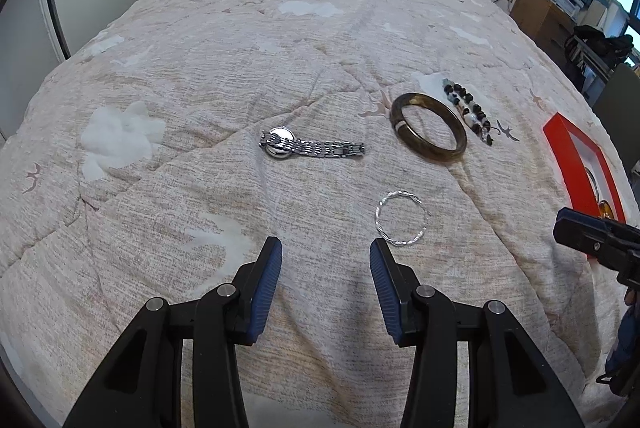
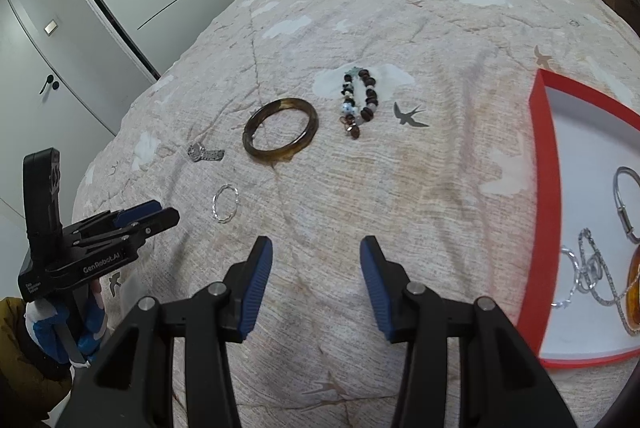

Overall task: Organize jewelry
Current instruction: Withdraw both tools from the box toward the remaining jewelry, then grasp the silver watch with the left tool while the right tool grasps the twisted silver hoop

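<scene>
Both my grippers are released and grasp nothing: left gripper (image 1: 326,260) spread wide at bottom center of its view, right gripper (image 2: 316,258) likewise. On the bedspread (image 1: 200,88): watch (image 1: 310,146) mid-frame, brown bangle (image 1: 428,126) and bead bracelet (image 1: 468,110) right of it, thin silver ring (image 1: 402,218) just beside my left fingertip. Red box (image 2: 538,164) at right edge holds chains (image 2: 592,276).

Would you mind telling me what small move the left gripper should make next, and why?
Probably ease the left gripper forward and slightly right over the thin silver bangle: its jaws are open and empty, and that bangle lies nearest, outside the red tray.
</scene>
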Demonstrator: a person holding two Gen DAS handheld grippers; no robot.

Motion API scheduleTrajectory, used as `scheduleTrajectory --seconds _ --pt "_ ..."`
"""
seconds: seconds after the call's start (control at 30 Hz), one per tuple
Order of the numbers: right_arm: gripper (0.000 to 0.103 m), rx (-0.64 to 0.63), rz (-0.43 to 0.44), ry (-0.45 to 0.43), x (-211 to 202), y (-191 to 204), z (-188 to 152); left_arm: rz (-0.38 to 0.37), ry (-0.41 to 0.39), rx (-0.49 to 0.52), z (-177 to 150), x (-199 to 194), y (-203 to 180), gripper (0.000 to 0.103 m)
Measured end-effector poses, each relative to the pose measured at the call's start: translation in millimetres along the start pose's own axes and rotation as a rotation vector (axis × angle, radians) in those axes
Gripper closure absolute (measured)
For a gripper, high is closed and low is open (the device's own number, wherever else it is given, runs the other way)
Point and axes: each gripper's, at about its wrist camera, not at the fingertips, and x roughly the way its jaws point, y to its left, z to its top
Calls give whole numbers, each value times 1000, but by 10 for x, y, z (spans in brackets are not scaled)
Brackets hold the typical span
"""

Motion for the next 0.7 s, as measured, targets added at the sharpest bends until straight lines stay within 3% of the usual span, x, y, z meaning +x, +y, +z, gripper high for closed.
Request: scheduleTrajectory --seconds 0.3,0.7 --pt "60 -54 50 35 210 196 30 13 -18 -27 239 79 210 58" --pt "69 -126 119 78 572 499 108 2 -18 -50 492 258 357 58"
